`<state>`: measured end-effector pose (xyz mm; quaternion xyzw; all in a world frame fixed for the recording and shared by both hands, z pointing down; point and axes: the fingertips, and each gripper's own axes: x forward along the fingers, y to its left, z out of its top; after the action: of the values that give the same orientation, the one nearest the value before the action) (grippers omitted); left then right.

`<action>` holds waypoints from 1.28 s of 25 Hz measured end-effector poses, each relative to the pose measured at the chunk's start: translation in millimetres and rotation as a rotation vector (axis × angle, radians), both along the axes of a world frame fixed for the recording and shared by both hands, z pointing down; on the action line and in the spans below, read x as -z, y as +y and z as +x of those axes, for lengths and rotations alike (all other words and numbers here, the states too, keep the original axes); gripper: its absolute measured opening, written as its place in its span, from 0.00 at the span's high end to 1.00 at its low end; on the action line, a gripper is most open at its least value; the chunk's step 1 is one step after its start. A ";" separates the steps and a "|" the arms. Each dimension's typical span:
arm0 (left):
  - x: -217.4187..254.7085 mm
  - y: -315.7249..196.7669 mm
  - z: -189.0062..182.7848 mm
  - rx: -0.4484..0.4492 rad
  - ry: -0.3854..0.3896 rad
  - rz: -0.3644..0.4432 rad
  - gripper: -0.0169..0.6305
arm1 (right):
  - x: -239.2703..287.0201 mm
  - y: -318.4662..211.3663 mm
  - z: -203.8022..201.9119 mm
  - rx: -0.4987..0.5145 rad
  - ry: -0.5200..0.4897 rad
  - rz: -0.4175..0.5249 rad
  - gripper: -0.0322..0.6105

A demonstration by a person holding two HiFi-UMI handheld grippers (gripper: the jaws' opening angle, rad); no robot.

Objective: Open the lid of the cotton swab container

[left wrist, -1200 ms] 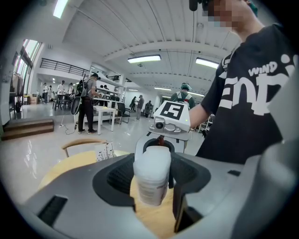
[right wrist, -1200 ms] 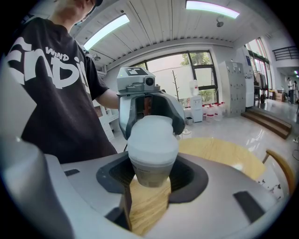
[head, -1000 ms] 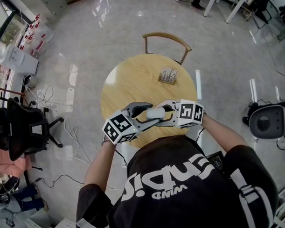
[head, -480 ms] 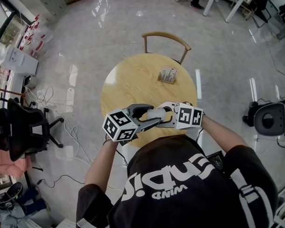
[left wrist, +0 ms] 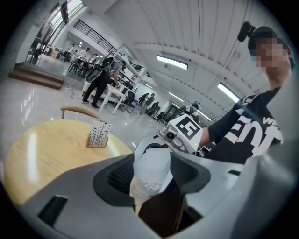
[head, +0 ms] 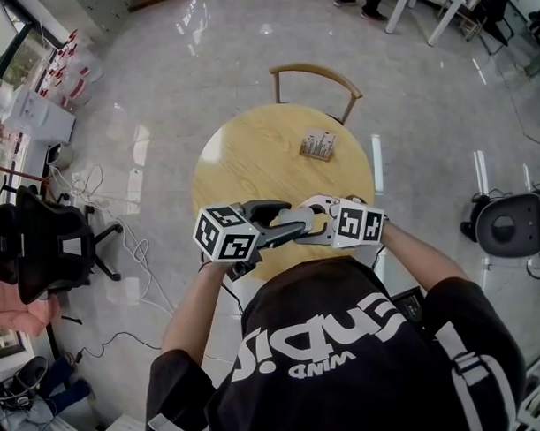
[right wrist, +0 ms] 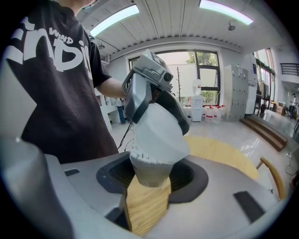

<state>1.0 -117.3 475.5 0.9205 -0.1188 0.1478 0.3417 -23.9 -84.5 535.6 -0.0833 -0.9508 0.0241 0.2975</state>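
Note:
The cotton swab container (head: 296,216) hangs just above the near edge of the round wooden table (head: 250,158), held between both grippers. My right gripper (right wrist: 149,175) is shut on the container's translucent body (right wrist: 148,170). My left gripper (left wrist: 152,170) is shut on the white lid (left wrist: 153,163). In the right gripper view the lid (right wrist: 159,130) sits tilted on the body, and a row of white swab tips (right wrist: 142,154) shows at the gap. In the head view the left gripper (head: 283,222) comes in from the left and the right gripper (head: 313,221) from the right.
A small wooden rack of upright items (head: 318,145) stands on the far right of the table. A wooden chair (head: 316,76) is behind the table. A black office chair (head: 50,240) and floor cables (head: 121,251) lie to the left. The person's torso is close behind the grippers.
The left gripper has rolled about its own axis with the lid in it, so its marker cube shows a different face. The right gripper has hardly moved.

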 end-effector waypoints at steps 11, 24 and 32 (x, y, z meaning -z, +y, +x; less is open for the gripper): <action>3.3 -2.3 -4.9 0.021 0.024 0.020 0.59 | -1.2 -4.5 8.9 -0.040 0.001 -0.012 0.65; 1.6 -10.1 -36.1 0.115 0.014 0.050 0.96 | 7.5 -35.7 43.1 -0.211 -0.024 -0.038 0.65; 0.4 -16.4 -46.0 0.228 -0.052 0.154 0.96 | 4.9 -54.3 57.2 -0.411 0.007 -0.059 0.65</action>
<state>-45.0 -133.7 475.0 0.9205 -0.2423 0.1224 0.2811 33.3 -138.8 530.8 0.1039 -0.9456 0.1124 0.2872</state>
